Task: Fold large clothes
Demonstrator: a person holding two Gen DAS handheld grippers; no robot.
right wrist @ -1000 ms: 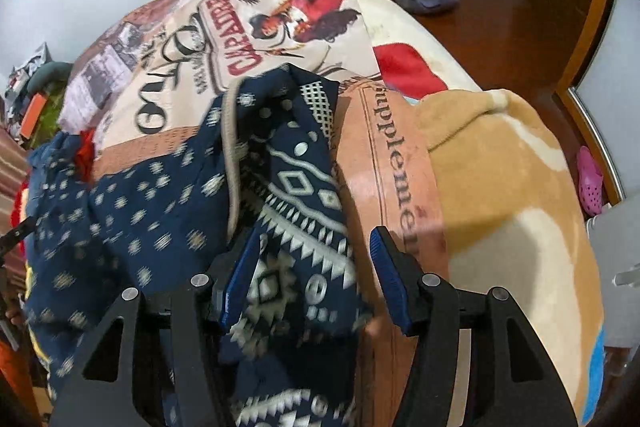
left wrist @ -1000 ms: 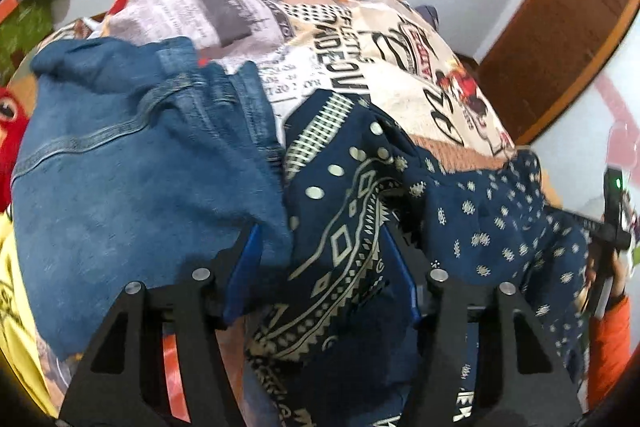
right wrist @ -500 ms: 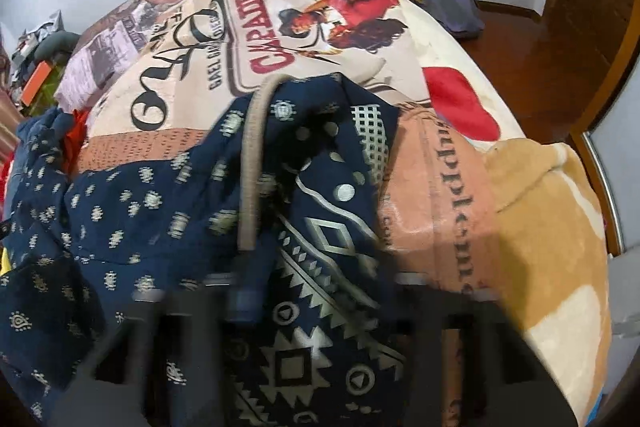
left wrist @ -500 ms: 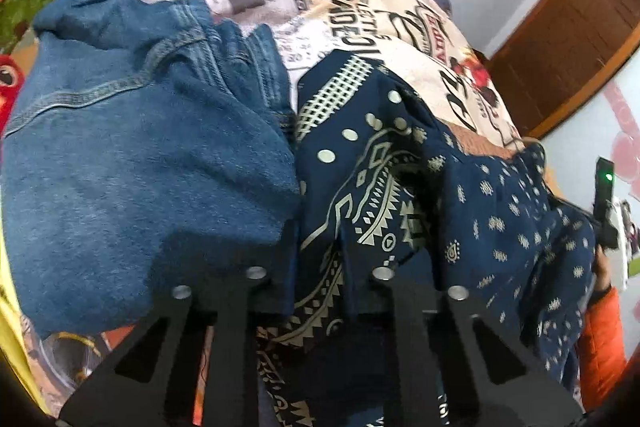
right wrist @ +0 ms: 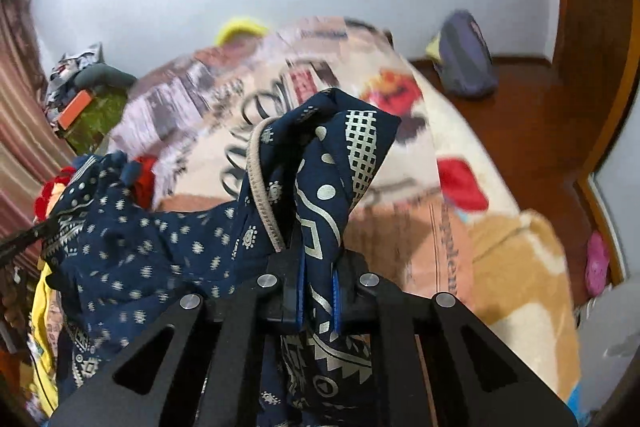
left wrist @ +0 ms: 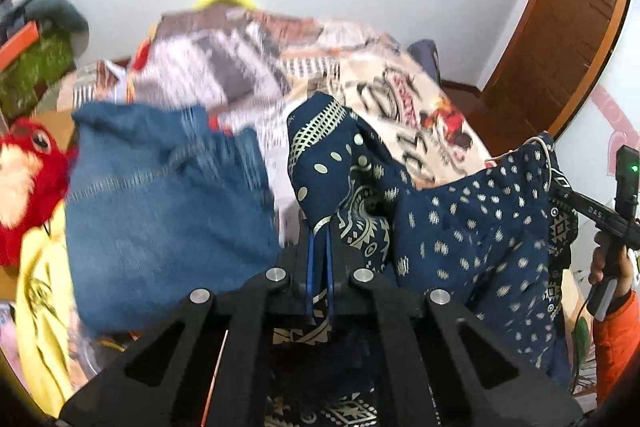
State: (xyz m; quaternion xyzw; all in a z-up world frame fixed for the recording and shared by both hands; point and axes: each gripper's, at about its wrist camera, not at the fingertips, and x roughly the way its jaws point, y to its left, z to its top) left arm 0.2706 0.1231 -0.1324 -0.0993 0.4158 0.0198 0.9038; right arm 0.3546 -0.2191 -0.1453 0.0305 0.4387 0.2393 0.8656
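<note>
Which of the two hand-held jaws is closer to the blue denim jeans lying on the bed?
Left. The left gripper, shut on the navy patterned garment, sits right beside the blue denim jeans. The right gripper grips the garment's far end, away from them.

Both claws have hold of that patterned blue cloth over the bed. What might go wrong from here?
The left claw pinches only a thin edge of the navy patterned garment, so it could slip free. The right claw holds a bunched fold, which may fold unevenly. The jeans lie close beside it and might get dragged along.
</note>
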